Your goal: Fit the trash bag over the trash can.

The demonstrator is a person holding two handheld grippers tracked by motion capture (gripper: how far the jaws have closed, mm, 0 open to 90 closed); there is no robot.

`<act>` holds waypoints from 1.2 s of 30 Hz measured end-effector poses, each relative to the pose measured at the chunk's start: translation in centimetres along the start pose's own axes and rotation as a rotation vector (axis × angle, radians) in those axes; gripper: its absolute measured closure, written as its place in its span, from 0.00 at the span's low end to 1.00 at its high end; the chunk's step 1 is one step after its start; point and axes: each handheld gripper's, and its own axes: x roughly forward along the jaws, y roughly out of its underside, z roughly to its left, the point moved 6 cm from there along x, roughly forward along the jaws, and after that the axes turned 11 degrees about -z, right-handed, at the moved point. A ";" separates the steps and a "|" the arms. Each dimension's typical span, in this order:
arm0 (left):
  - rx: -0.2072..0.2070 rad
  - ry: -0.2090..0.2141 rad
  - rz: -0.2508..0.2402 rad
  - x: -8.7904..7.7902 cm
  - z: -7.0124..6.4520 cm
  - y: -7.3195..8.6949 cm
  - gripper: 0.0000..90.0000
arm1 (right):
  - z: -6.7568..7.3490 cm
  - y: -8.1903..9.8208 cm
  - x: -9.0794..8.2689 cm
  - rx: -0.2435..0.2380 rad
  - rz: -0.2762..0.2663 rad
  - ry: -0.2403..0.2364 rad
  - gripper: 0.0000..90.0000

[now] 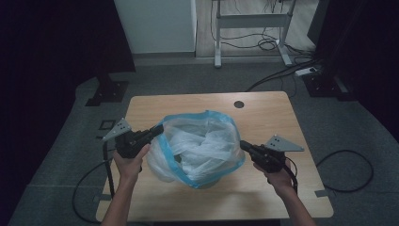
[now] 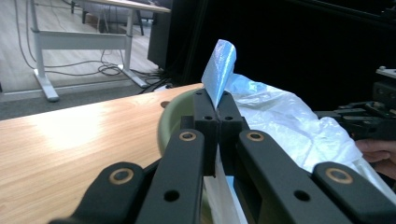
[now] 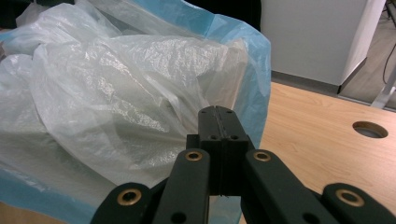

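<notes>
A translucent white plastic bag (image 1: 202, 146) with a blue rim sits in a pale green bin (image 2: 169, 122) at the middle of the wooden table (image 1: 268, 117). My left gripper (image 1: 160, 128) is at the bag's left edge. In the left gripper view it (image 2: 217, 100) is shut on the blue rim (image 2: 220, 65), which sticks up from between the jaws. My right gripper (image 1: 242, 143) meets the bag's right edge. In the right gripper view it (image 3: 217, 112) has its jaws pressed together against the blue rim (image 3: 254, 93), with thin film showing between them lower down. The bag (image 3: 116, 93) lies crumpled in folds.
A round cable hole (image 1: 239, 104) sits near the table's far edge. Behind the table stand a white desk frame (image 1: 249, 21) and a white cabinet (image 1: 155, 26). Cables (image 1: 348, 169) trail over the grey floor, and a dark stand base (image 1: 107, 92) is at the left.
</notes>
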 end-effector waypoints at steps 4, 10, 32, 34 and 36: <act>-0.002 -0.019 -0.001 0.1 0.8 -0.2 1.00 | -0.1 -0.5 0.2 -0.011 -0.008 0.015 0.99; -0.017 -0.056 -0.011 0.2 2.6 -0.1 1.00 | -0.5 -1.3 1.5 -0.044 0.023 0.068 0.99; -0.041 -0.165 0.090 1.3 5.8 2.6 1.00 | -1.8 0.2 4.6 -0.039 0.095 0.144 0.99; -0.049 -0.171 0.097 1.3 6.1 3.0 1.00 | -2.1 0.5 4.8 -0.034 0.104 0.147 0.99; -0.052 -0.177 0.106 1.3 6.3 3.5 1.00 | -2.2 0.8 5.0 -0.030 0.110 0.149 0.99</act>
